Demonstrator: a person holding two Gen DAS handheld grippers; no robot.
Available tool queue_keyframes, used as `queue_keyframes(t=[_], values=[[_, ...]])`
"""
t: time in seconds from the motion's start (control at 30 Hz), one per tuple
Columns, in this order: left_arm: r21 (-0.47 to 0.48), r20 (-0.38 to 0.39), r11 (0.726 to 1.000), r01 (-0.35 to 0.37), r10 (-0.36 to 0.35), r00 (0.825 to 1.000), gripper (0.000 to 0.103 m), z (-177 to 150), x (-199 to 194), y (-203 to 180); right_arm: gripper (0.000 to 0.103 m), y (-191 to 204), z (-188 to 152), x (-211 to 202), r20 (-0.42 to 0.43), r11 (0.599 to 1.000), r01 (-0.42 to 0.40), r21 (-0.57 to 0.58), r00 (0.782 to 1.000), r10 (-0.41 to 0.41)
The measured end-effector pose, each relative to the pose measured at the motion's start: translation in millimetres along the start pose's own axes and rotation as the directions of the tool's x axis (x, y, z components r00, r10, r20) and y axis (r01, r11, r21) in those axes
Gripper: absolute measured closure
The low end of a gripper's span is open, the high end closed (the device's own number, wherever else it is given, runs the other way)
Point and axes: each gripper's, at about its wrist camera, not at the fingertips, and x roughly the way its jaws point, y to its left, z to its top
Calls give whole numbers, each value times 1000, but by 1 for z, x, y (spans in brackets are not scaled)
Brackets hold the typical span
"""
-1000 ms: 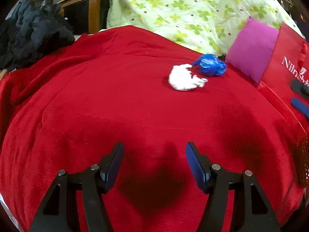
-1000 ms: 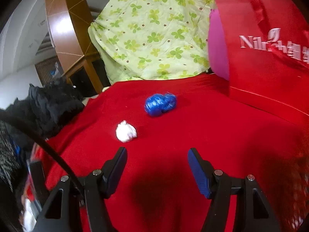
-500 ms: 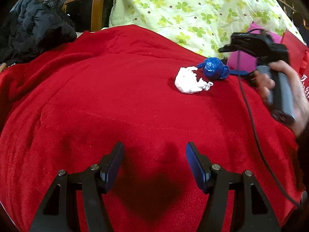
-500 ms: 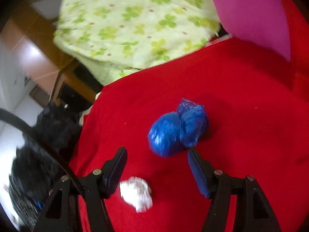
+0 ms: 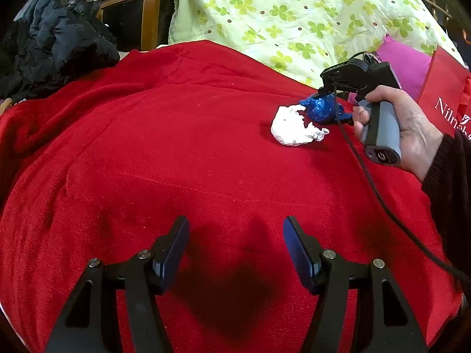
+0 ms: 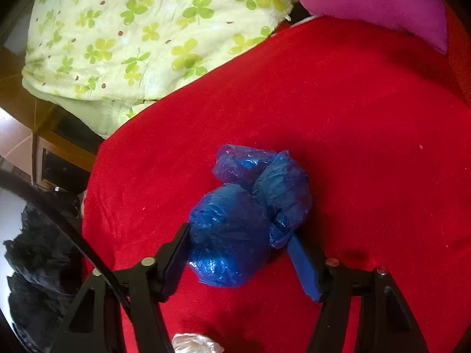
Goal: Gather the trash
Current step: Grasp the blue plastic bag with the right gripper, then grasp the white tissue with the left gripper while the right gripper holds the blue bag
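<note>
Red fleece blanket [image 5: 182,153] covers the surface; we note a green clover-print quilt [image 5: 294,14] behind it, a black jacket [image 5: 50,47] at far left, and a magenta pillow [image 6: 368,3] beside a red paper bag [image 5: 441,97] at right. Our left hand-held gripper [image 5: 235,247] hovers over bare blanket, jaws spread, holding nothing. Our right hand-held gripper [image 6: 240,253] sits low at the blue plastic wad [image 6: 253,214]; its jaws are spread with the wad between them, left finger touching the plastic, right finger partly hidden under it, so no pinch is seen. White crumpled paper [image 5: 294,126] lies just beside the blue wad, on the side nearer the left gripper.
</note>
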Motion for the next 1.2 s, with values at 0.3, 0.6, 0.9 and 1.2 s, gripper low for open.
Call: queue_keyframes(t=[0.3,0.6,0.9,1.2], values=[[13,17,1000,-23,23,1000,36,-1,-4,-3,53,11,-21,-53,65,986,-66,-155,995,77],[40,26,998,-50,49,998,36,-3,-6,-10,53,-15,-71,-145,81,947,-64,-315,992,94],[98,9,991,-96,95,995,36,-3,-1,-24,53,-58,-124,-186,69,940,-55,-338,994,82],[286,24,949,-133,132,991,32,44,19,-52,53,-90,-118,-164,32,963,-99,-252,993,111]])
